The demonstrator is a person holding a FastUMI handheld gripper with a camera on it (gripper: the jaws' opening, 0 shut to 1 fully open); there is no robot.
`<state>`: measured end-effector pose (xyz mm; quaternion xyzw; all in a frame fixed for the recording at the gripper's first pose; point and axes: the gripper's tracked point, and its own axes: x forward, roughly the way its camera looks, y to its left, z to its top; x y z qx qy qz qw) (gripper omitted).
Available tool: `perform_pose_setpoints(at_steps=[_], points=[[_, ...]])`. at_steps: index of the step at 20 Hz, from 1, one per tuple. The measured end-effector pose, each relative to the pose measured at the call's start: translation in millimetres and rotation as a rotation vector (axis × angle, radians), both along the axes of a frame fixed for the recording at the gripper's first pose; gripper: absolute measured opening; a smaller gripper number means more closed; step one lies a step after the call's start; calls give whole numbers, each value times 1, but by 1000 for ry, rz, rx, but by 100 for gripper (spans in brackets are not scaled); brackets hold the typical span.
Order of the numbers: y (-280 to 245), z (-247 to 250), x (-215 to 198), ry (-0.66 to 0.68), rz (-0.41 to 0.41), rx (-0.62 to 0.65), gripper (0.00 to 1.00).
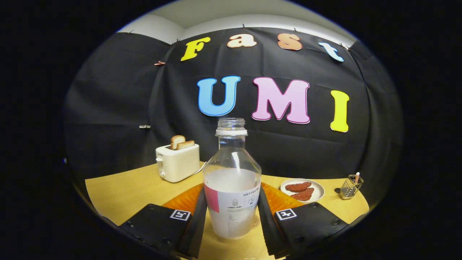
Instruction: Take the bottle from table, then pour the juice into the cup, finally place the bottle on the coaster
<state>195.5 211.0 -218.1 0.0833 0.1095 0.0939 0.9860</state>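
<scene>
Toaster [177, 162]: white, far left of the tabletop [122, 191], two slices of bread standing in its slots, cord trailing toward the centre.
Left finger [196, 220]: black pad lying along the left flank of the bottle, appears to be in contact.
Bottle [232, 180]: clear, uncapped, upright, held between the two fingers; whitish juice fills it to about half; label faces the camera.
Gripper [232, 225]: narrowed onto the lower body of the bottle, both pads seemingly pressing on it; the bottle's base looks to hang just above the wood, though contact cannot be ruled out.
Orange mat [278, 198]: ribbed, directly behind the bottle, showing on both sides of it; possibly the coaster, cannot confirm.
Round printed mark [255, 221]: on the wood just right of the bottle's base, partly hidden; what it is cannot be told.
Right finger [267, 224]: pad along the right flank of the bottle.
Plate [302, 190]: white, right of the mat, two brown pieces of food on it.
Wire holder [351, 187]: small mesh basket, far right, one stick in it.
Step in hand: first step, bottle taken and apparently just lifting off.
Next move calls for: locating the cup, carrying the open bottle upright to it, then tilting slowly; firm grip needed, since the smooth wall could slip.
</scene>
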Motion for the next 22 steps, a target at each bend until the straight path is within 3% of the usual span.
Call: perform_pose_setpoints(at_steps=[4, 9, 22], points=[[-3, -24, 34, 13, -30, 64, 70], [-15, -61, 61, 15, -61, 52, 70], [-5, -108, 61, 85, -51, 36, 73]])
